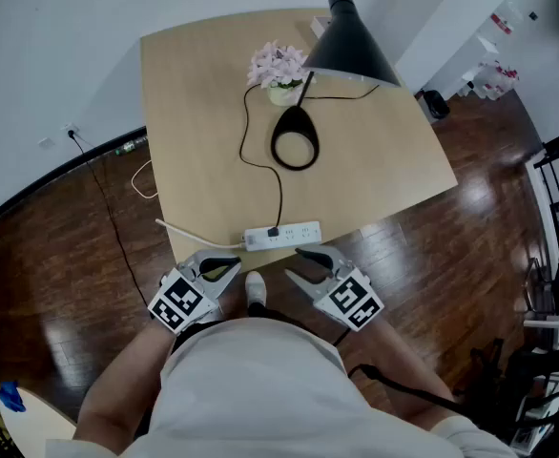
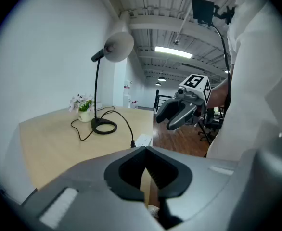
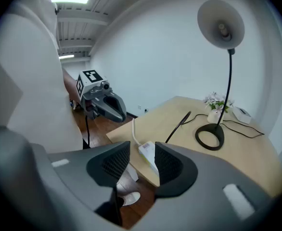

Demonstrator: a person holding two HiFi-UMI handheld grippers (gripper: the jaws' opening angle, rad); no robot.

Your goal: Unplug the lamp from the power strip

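A black desk lamp with a ring base (image 1: 295,147) and cone shade (image 1: 352,40) stands on the light wooden table (image 1: 194,113). Its black cord runs to a black plug (image 1: 273,231) seated in the white power strip (image 1: 281,236) at the table's near edge. My left gripper (image 1: 224,269) and right gripper (image 1: 297,263) hover just off that edge, below the strip, both open and holding nothing. In the left gripper view the plug (image 2: 132,143) and strip (image 2: 143,139) lie ahead, with the right gripper (image 2: 179,112) opposite. The right gripper view shows the strip (image 3: 148,153) past its open jaws.
A small pot of pink flowers (image 1: 278,69) sits beside the lamp pole. The strip's white cable (image 1: 179,229) trails off the table's left edge to the dark wooden floor (image 1: 470,246). A black cable (image 1: 108,208) runs from a wall socket. My shoe (image 1: 255,290) is under the edge.
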